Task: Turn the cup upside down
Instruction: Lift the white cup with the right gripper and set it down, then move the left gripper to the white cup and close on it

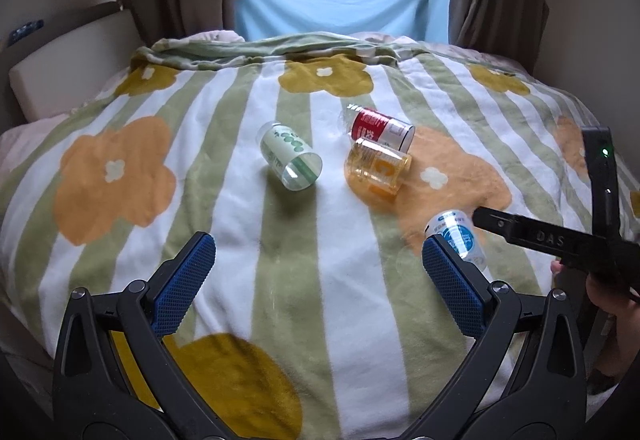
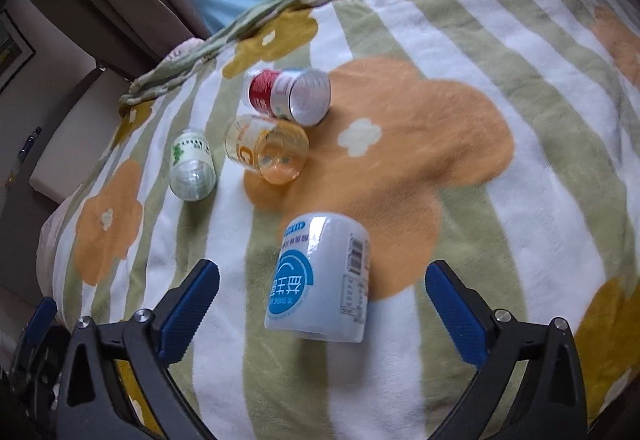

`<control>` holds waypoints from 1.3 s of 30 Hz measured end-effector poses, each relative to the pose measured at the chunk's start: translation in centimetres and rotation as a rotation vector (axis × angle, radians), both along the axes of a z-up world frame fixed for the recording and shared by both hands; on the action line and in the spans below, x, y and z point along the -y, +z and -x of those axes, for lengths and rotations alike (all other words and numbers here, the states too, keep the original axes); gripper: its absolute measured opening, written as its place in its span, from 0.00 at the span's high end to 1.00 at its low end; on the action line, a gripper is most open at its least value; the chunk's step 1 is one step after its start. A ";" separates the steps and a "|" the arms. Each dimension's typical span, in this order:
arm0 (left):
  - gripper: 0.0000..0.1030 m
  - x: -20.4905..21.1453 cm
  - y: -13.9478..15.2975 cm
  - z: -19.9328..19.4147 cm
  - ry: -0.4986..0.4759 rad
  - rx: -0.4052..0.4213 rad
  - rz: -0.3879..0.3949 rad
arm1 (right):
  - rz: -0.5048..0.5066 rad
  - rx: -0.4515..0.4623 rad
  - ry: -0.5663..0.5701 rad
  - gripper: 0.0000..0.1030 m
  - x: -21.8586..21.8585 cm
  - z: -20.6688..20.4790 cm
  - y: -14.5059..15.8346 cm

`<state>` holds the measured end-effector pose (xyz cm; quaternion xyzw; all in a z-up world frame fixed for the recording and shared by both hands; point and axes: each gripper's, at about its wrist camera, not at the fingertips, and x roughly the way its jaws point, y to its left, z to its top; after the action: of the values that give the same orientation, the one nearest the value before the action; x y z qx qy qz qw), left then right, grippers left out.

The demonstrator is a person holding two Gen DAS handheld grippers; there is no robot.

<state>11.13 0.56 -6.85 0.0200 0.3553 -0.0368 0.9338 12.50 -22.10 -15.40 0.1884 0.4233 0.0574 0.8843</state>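
A white cup with a blue label [image 2: 320, 280] stands on end on the striped blanket [image 2: 500, 168]. Its print reads upside down and its top end looks closed. It sits between the fingers of my right gripper [image 2: 323, 274], which is open and touches neither side. In the left wrist view the same cup [image 1: 456, 234] shows partly behind one blue pad [image 1: 448, 276]. My left gripper [image 1: 318, 252] is open over bare blanket, holding nothing.
Three more cups lie on their sides farther back: a green one [image 1: 290, 160], a red one [image 1: 382, 130] and an orange one [image 1: 376, 170], the last two touching. The right tool's black frame [image 1: 560, 240] and a hand [image 1: 608, 296] are at the right. Curtains hang behind the bed.
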 end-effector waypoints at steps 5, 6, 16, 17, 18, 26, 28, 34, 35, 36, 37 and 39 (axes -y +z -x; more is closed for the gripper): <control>0.00 2.6 3.0 -3.3 -0.075 -0.081 0.092 | 0.026 0.010 -0.022 0.00 4.7 1.6 1.9; 0.00 3.6 3.2 -4.1 -0.091 -0.105 0.097 | 0.024 -0.015 -0.024 0.00 5.6 1.8 1.9; 0.00 12.2 -4.7 -12.4 -0.175 -0.479 -0.009 | 0.190 0.171 -0.046 0.00 9.2 5.7 2.6; 0.01 12.5 -5.6 -12.8 -0.180 -0.510 -0.005 | 0.219 0.185 -0.030 0.00 8.9 5.9 2.5; 0.01 12.9 -6.5 -13.2 -0.191 -0.547 0.017 | 0.240 0.198 -0.012 0.00 8.7 6.1 2.4; 0.01 15.4 -10.7 -15.4 -0.203 -0.727 -0.043 | 0.268 0.248 0.046 0.00 8.4 6.4 0.7; 0.01 15.9 -11.6 -16.0 -0.213 -0.775 -0.054 | 0.255 0.251 0.050 0.00 8.6 6.3 0.4; 0.09 17.2 -13.5 -16.9 -0.227 -0.880 -0.078 | 0.227 0.250 0.038 0.00 9.4 6.1 -0.3; 0.11 17.4 -13.9 -17.0 -0.233 -0.905 -0.063 | 0.217 0.249 0.037 0.00 9.6 6.1 -0.4; 0.14 17.5 -14.2 -17.1 -0.236 -0.929 -0.047 | 0.209 0.249 0.036 0.00 9.7 6.2 -0.4; 0.16 17.5 -14.6 -17.1 -0.234 -0.949 -0.037 | 0.202 0.249 0.034 0.00 9.9 6.2 -0.5; 0.20 17.7 -15.3 -17.3 -0.227 -0.977 -0.044 | 0.196 0.252 0.031 0.00 10.0 6.3 -0.6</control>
<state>28.48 -17.13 -22.13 0.0584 0.7473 -0.1357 0.6478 6.24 -32.13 -15.97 0.0860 0.3155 0.0525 0.9436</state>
